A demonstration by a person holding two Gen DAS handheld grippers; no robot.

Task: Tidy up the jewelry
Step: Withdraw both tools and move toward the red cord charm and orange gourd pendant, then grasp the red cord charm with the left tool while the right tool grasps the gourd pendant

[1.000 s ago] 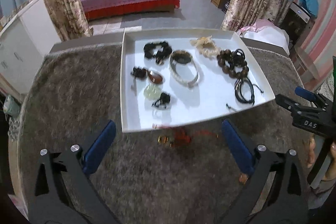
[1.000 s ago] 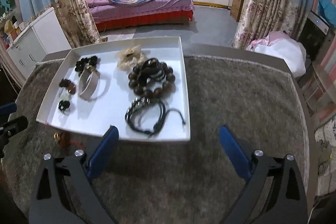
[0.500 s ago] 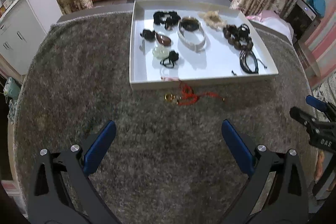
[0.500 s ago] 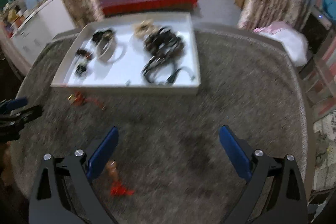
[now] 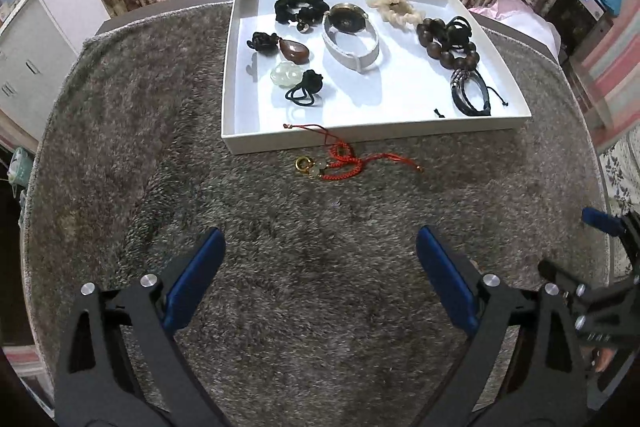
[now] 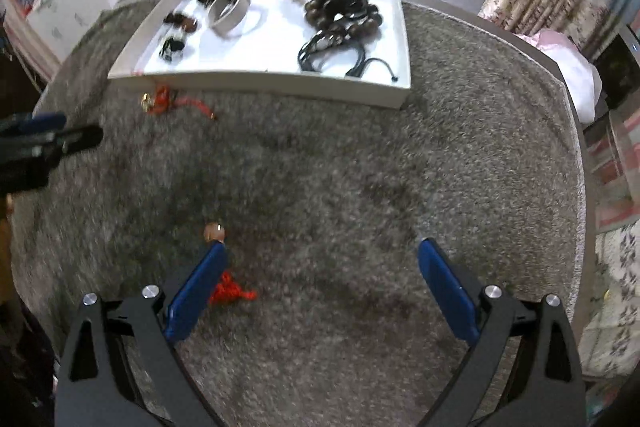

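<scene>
A white tray holds several jewelry pieces: a white watch, a brown bead bracelet, black cord bracelets, and pendants. A red-cord charm with a gold ring lies on the grey rug just in front of the tray, one cord end over its rim. My left gripper is open and empty, well short of it. My right gripper is open and empty. A second red-cord piece with a brown bead lies by its left fingertip. The tray also shows in the right wrist view.
A grey shaggy rug covers the round table. The right gripper shows at the right edge of the left wrist view; the left gripper shows at the left edge of the right wrist view. A bed, curtains and cabinets stand behind.
Both grippers have drawn back from the tray, toward the near side of the rug. The second red-cord piece has come into the right wrist view by the left finger.
</scene>
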